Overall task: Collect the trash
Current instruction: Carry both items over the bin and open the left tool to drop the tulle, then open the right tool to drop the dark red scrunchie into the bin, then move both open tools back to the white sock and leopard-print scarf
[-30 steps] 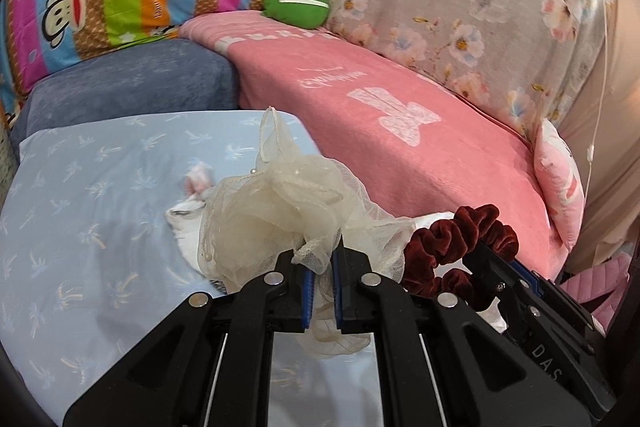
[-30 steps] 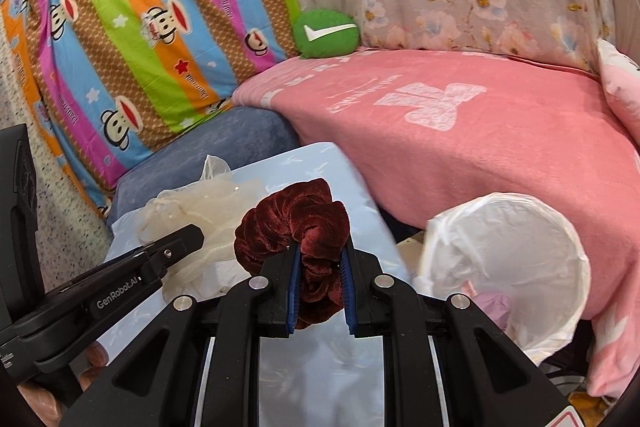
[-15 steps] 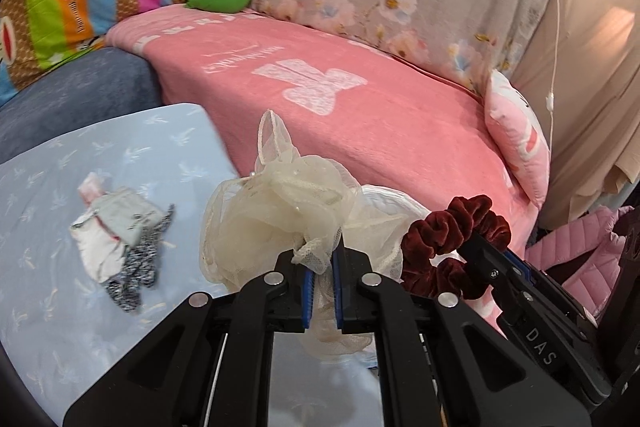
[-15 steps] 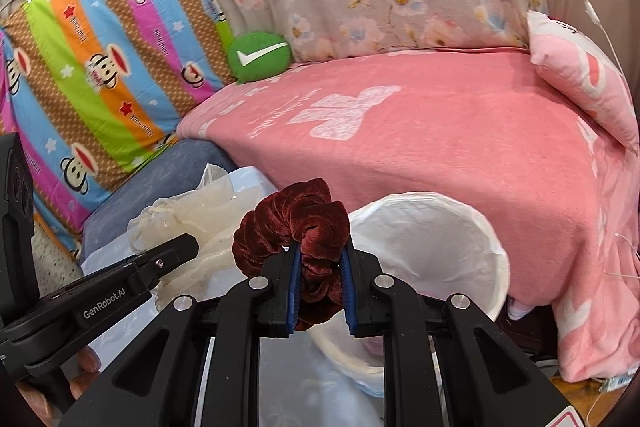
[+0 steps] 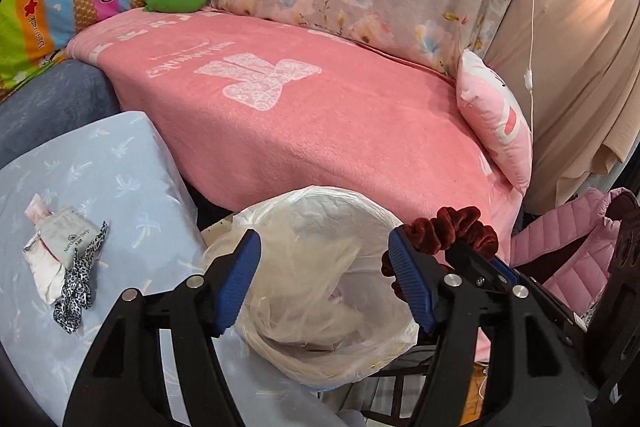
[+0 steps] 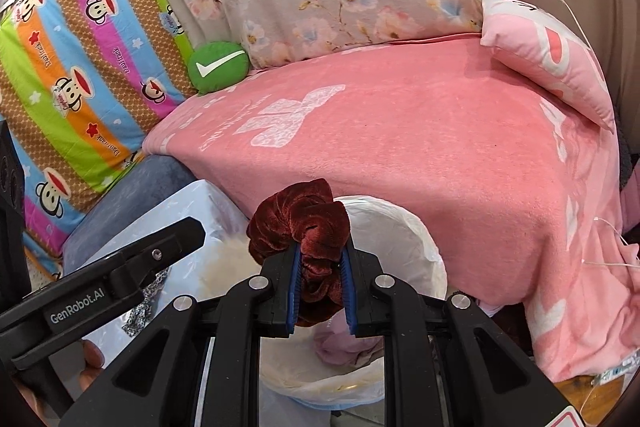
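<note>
1. Our left gripper (image 5: 324,283) has just been opening above the lined bin (image 5: 372,347); nothing sits between its jaws.
2. Our right gripper (image 6: 322,291) clamps the maroon scrunchie (image 6: 300,223) over the bin's near rim.
3. Released here, the scrunchie may catch the rim and fall outside.

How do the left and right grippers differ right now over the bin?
The left gripper stands open, nothing between its blue pads; its jaws have just been opening. The right gripper is shut on the dark red scrunchie. Through the left gripper's gap the lined trash bin shows directly; the right gripper's gap is filled with velvet, the bin behind it. Both are black with blue pads and point down toward the bin.
</note>
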